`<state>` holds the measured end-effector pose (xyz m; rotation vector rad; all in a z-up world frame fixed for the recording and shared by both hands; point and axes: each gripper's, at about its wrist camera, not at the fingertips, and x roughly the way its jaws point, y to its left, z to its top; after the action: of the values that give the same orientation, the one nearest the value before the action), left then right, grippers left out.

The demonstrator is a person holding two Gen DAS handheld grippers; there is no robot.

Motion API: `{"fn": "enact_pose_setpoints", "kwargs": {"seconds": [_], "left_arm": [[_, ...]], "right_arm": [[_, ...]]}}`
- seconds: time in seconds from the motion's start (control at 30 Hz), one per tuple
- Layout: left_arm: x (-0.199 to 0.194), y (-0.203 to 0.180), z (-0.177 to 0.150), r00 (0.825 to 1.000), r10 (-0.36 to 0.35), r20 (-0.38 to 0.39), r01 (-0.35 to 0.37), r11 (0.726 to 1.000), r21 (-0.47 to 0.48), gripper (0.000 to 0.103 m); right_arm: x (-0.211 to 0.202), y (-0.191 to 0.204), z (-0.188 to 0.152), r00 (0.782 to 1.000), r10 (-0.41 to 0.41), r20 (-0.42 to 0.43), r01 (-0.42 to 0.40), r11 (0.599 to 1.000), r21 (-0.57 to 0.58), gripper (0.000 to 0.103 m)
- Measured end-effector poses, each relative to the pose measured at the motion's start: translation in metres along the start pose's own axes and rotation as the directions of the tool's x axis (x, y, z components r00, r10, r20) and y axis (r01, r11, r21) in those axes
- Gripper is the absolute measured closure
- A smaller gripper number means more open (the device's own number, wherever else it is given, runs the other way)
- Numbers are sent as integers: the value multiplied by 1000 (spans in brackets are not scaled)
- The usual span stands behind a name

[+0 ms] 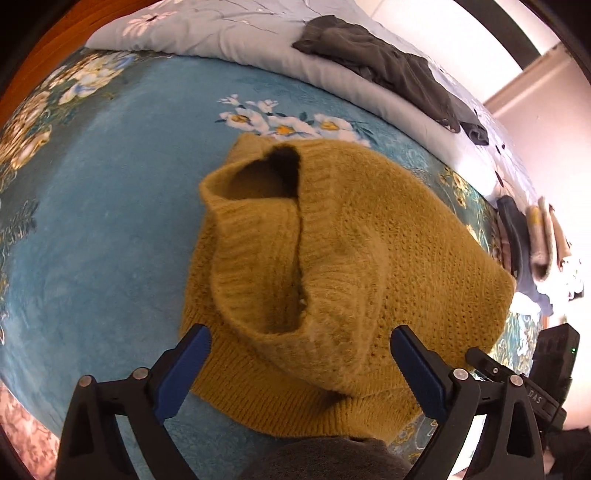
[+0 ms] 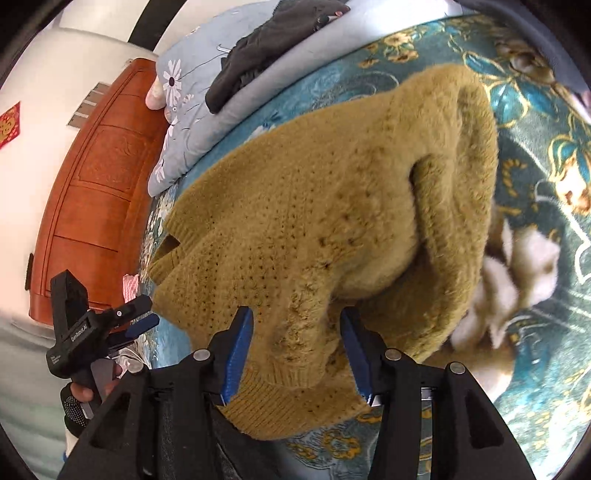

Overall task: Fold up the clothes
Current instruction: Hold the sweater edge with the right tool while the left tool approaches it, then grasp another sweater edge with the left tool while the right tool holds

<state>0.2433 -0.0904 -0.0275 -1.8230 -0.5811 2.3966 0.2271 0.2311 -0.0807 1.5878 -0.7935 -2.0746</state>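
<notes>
While the mustard sweater lies folded, both grippers — left gripper, right gripper — gape empty.

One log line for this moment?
item: mustard knit sweater on teal floral blanket | left tool: open | right tool: open

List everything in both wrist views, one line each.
mustard knitted sweater: 1, mustard yellow, partly folded on the blanket
teal floral plush blanket: 1, teal, covers the bed
pale grey floral quilt: 1, grey, behind the blanket
dark grey garment: 1, charcoal, on the quilt
folded clothes stack: 1, mixed, far right
reddish wooden cabinet: 1, beside the bed
left tool: 1, black, blue pads, open over the sweater
right tool: 1, same, open, sweater edge between the pads
</notes>
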Motion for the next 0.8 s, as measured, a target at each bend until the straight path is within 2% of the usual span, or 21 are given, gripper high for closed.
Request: {"fn": "enact_pose_setpoints", "kwargs": {"seconds": [0.1,0.23,0.3,0.4,0.5,0.57,0.6,0.67,0.7,0.77,0.8], "left_arm": [[1,-10,3,999,-29,-12,29,1000,-11,4],[6,-19,9,999,-20,-36,18,998,-59,7],[8,-17,11,998,-43,-37,39,993,-114,11],[14,-11,14,994,-100,-35,89,970,-226,20],[20,-9,15,996,-77,-38,65,963,-263,32],[23,-8,15,997,-68,-37,56,961,-271,49],[23,-7,14,997,-65,-35,53,959,-279,52],[23,-3,12,998,-61,-29,49,953,-300,69],[23,-1,11,998,-64,-24,53,949,-312,72],[22,3,8,997,-72,-7,65,941,-331,83],[22,5,7,997,-76,3,73,938,-340,84]], "right_arm": [[5,-1,-3,1000,-3,-5,3,1000,16,53],[3,-1,-3,1000,-6,5,6,1000,28,53],[0,-3,-2,1000,-7,11,6,999,36,53],[-2,-2,0,1000,2,17,-3,999,47,53],[-2,-1,2,1000,10,15,-11,999,51,53],[-2,0,3,1000,14,14,-14,999,52,53],[-2,1,3,1000,12,15,-13,999,52,53],[-1,1,3,1000,5,15,-6,999,54,53],[0,0,4,1000,1,13,-2,998,60,53],[1,-3,3,1000,-7,6,7,997,78,60],[2,-5,2,1000,-11,3,11,996,88,63]]}}
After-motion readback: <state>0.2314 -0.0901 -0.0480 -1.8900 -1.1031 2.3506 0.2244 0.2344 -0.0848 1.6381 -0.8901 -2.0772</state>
